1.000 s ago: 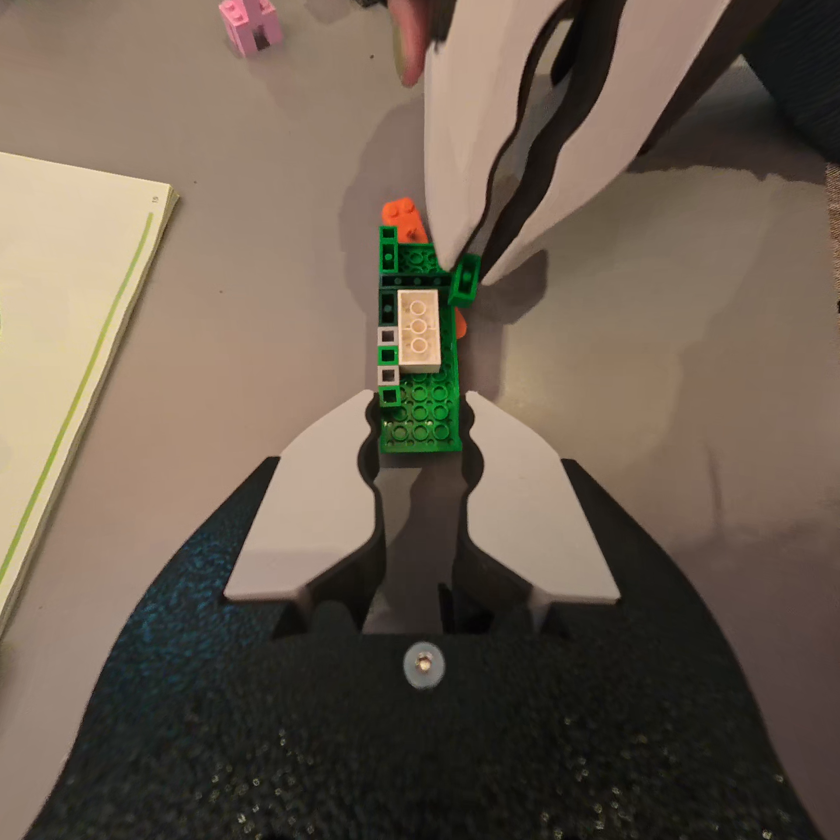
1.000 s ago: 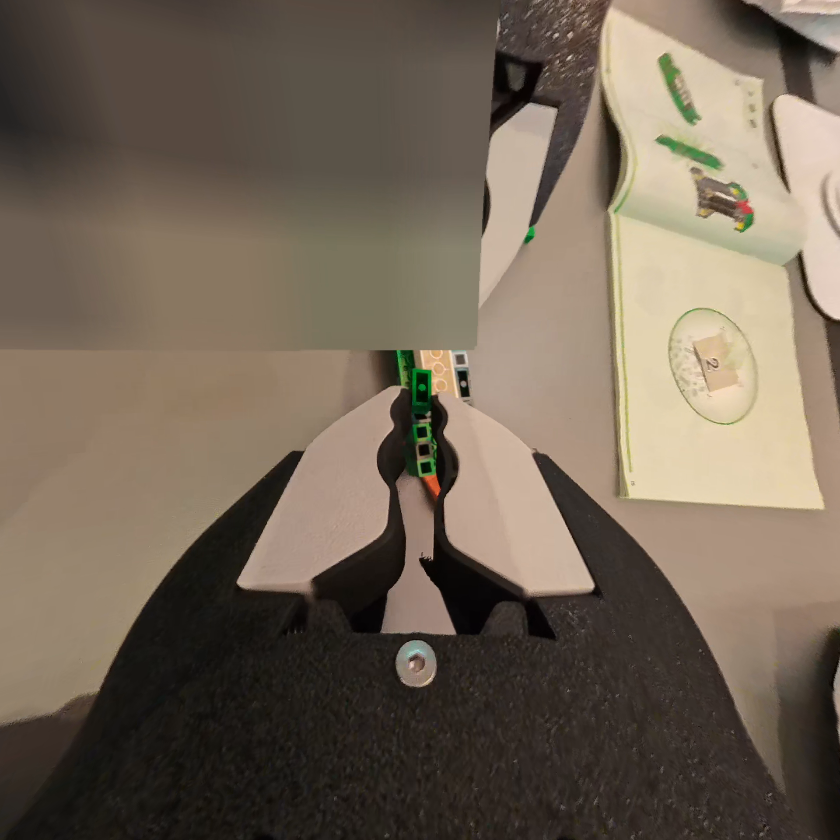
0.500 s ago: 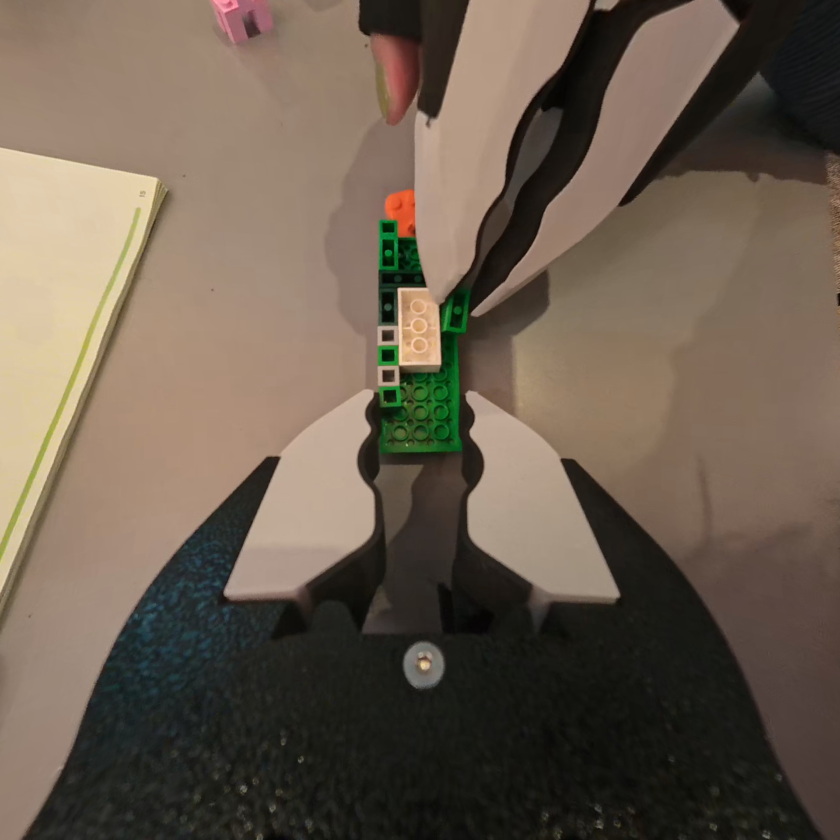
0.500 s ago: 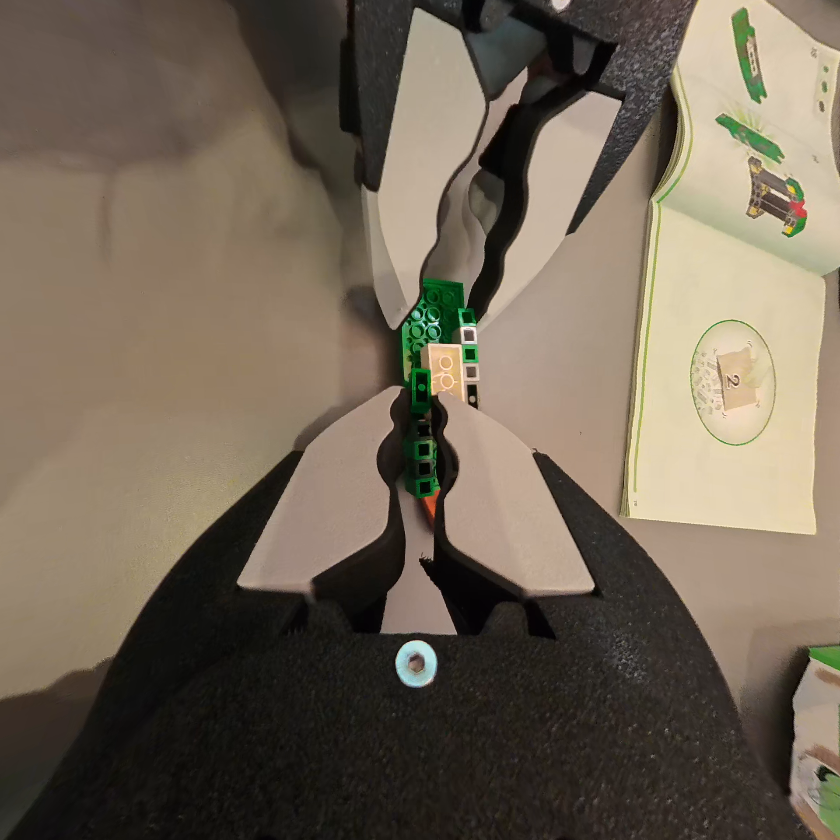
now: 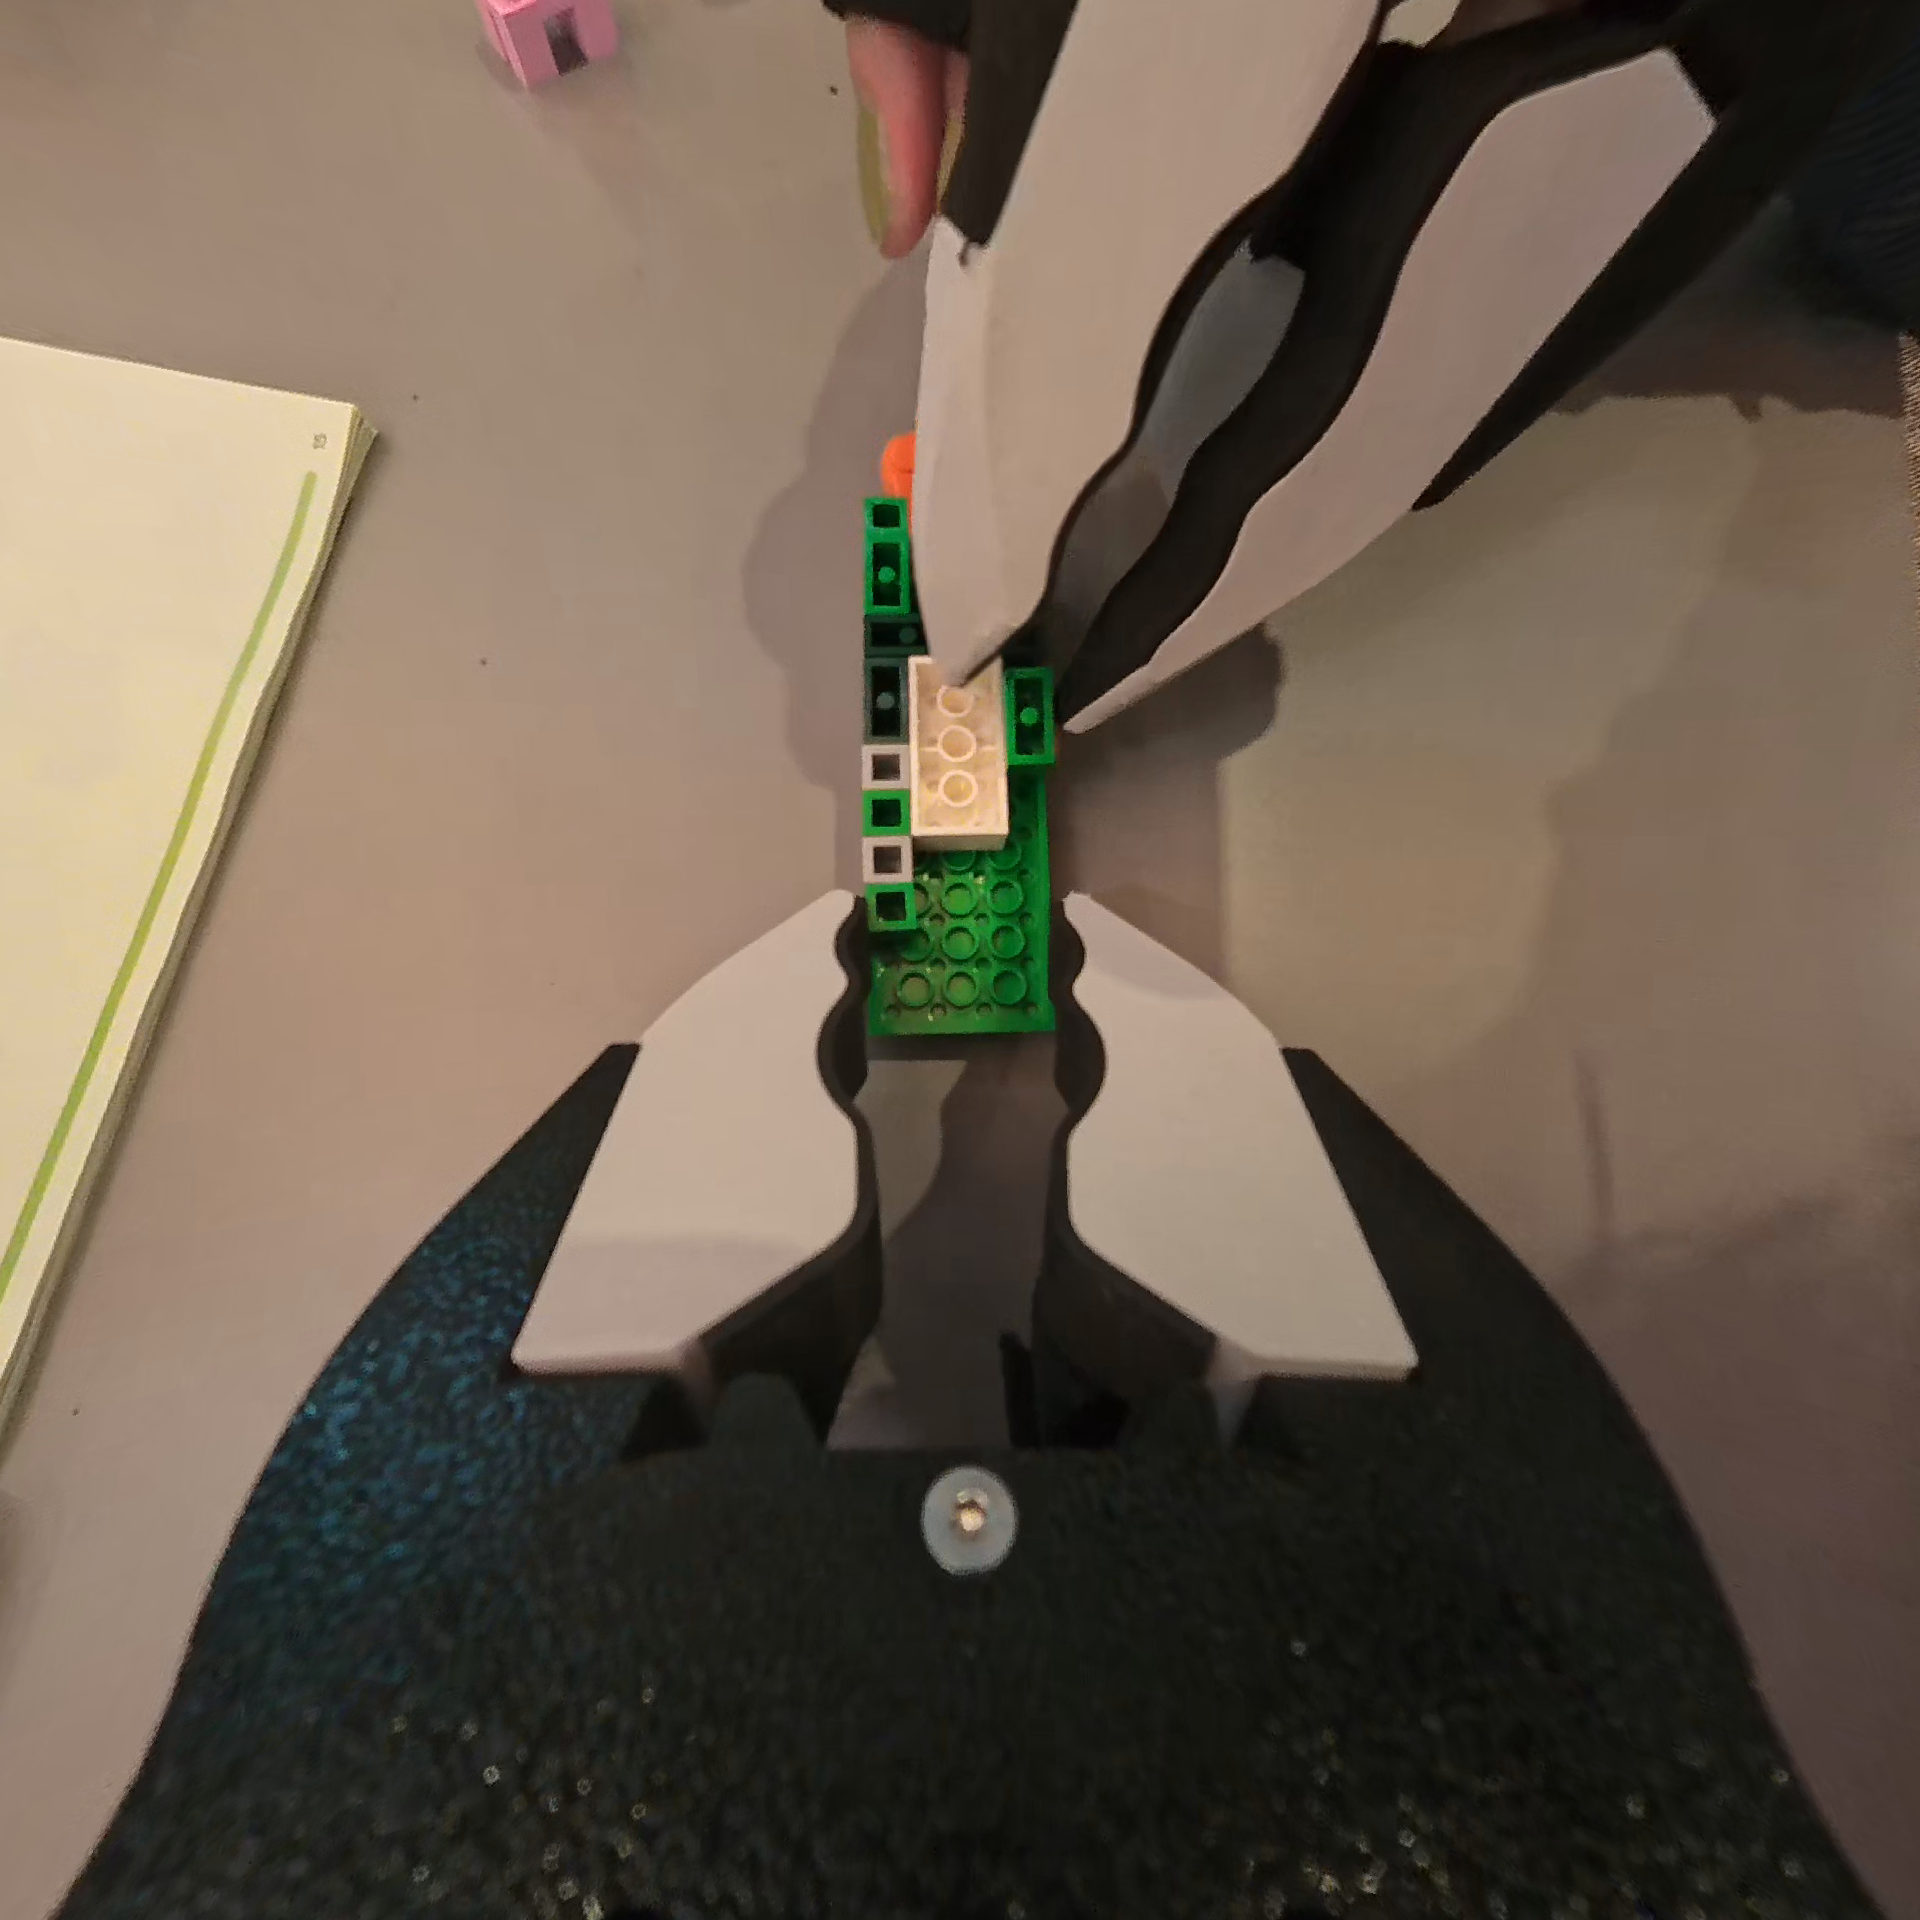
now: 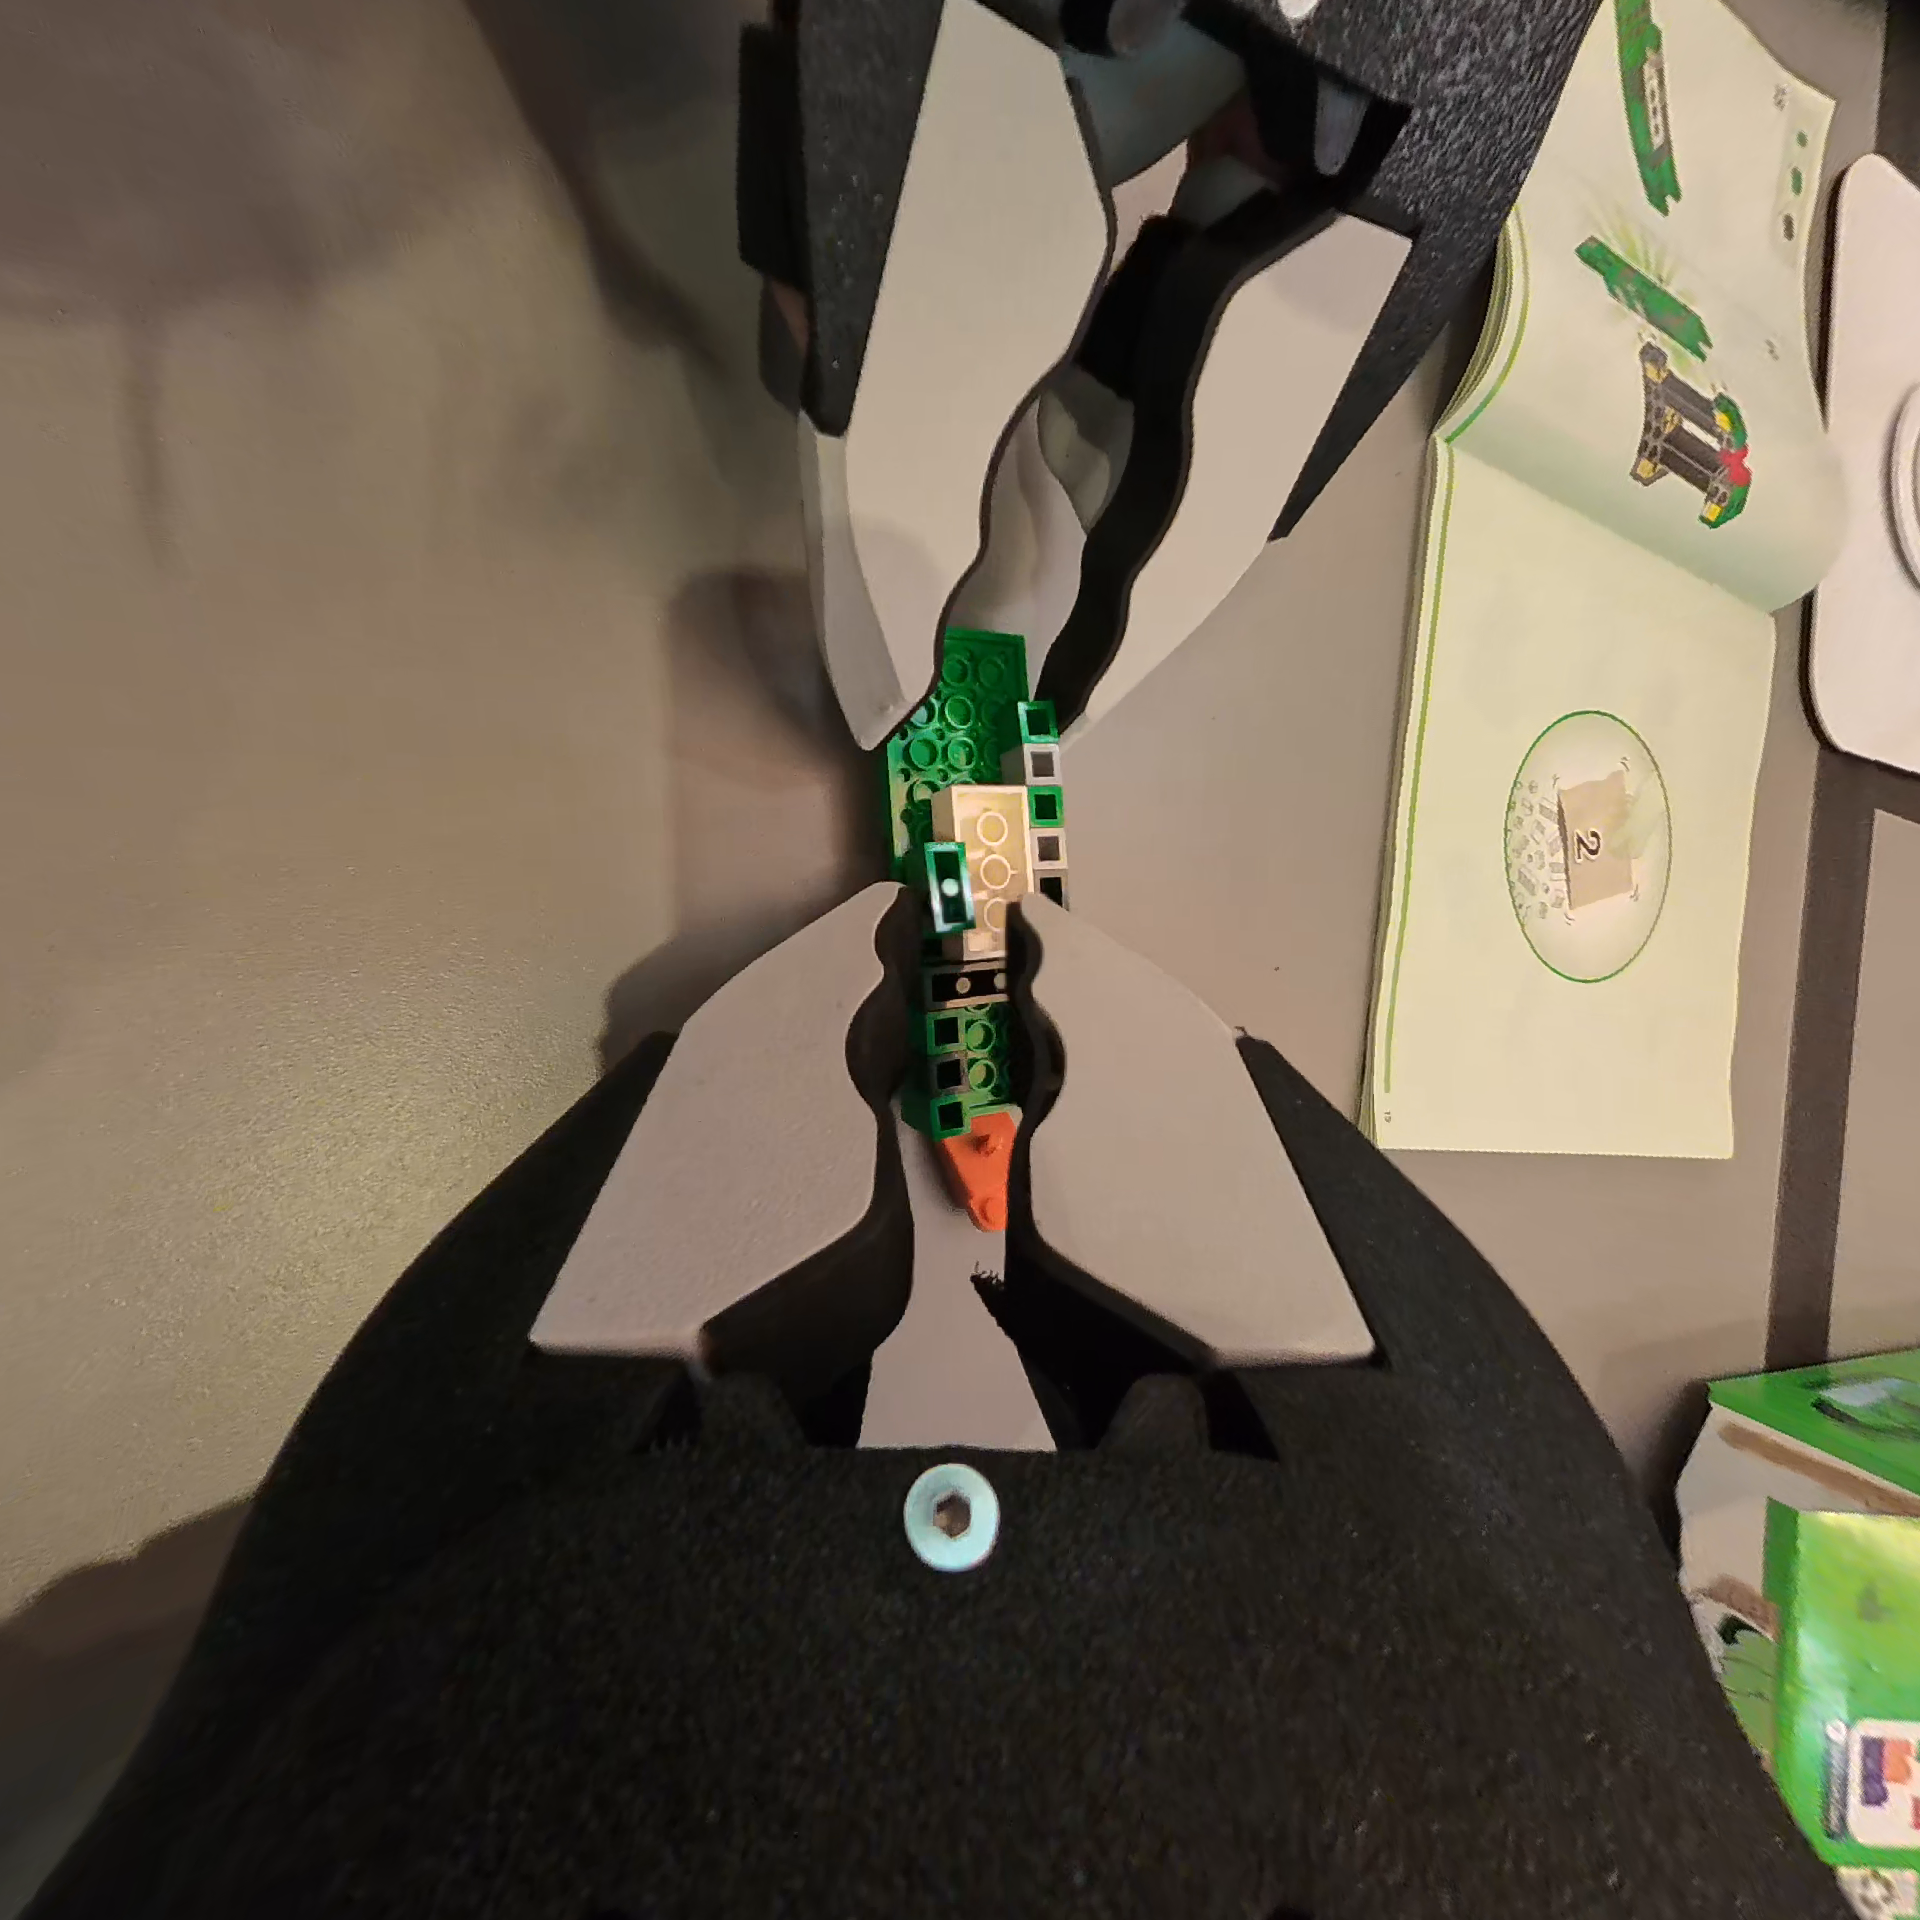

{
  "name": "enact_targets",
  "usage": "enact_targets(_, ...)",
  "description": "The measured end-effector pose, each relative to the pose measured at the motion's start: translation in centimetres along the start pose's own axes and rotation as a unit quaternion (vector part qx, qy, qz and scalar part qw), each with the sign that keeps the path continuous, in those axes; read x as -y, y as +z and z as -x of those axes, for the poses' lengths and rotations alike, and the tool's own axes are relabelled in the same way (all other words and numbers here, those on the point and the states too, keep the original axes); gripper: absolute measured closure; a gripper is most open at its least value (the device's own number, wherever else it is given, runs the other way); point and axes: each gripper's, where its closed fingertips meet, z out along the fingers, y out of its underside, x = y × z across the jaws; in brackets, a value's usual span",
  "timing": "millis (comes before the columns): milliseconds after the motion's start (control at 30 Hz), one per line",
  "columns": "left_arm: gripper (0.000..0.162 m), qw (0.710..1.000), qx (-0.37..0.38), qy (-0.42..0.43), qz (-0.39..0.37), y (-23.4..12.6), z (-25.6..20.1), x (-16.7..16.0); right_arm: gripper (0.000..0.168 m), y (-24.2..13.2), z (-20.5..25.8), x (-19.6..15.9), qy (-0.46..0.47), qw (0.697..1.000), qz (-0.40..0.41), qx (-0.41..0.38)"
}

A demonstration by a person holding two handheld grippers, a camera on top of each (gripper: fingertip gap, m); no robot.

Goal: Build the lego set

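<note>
A green Lego plate build (image 5: 961, 956) lies on the grey table, with a white brick (image 5: 958, 764), a row of small green and grey bricks (image 5: 886, 810) and an orange piece (image 5: 896, 483) at its far end. My left gripper (image 5: 961, 940) is shut on the plate's near end. My right gripper (image 6: 966, 899) comes in from the opposite end, with its jaws apart. A small green brick (image 6: 945, 885) sits between its fingertips against the white brick (image 6: 987, 862). It also shows in the left wrist view (image 5: 1031, 717).
An open instruction booklet (image 6: 1558, 831) lies to the right of the build; its edge also shows in the left wrist view (image 5: 156, 779). A pink brick (image 5: 545, 36) lies far off. A green box (image 6: 1839, 1558) stands at the lower right. A fingertip (image 5: 904, 135) shows by the right gripper. My two grippers' fingertips are within a few centimetres of each other.
My right gripper carried the small green brick along the plate to the side of the white brick, then opened its jaws wider. My left gripper kept holding the plate.
</note>
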Motion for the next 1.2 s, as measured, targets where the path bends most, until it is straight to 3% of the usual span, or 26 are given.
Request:
enact_targets(967,0.13,1.0,-0.01,-0.017,0.003,0.3,0.1,-0.1,0.137,-0.3,-0.4,-1.7,0.026,0.998,0.05,-0.027)
enact_targets(1100,0.13,1.0,-0.006,-0.023,-0.008,0.1,0.4,0.1,0.131,-0.8,-0.8,-1.6,0.035,0.996,0.036,-0.068)
enact_targets(1200,0.13,0.999,-0.006,-0.032,-0.02,-0.1,0.7,0.4,0.127,-1.3,-1.6,-0.7,0.014,0.987,0.004,-0.16)
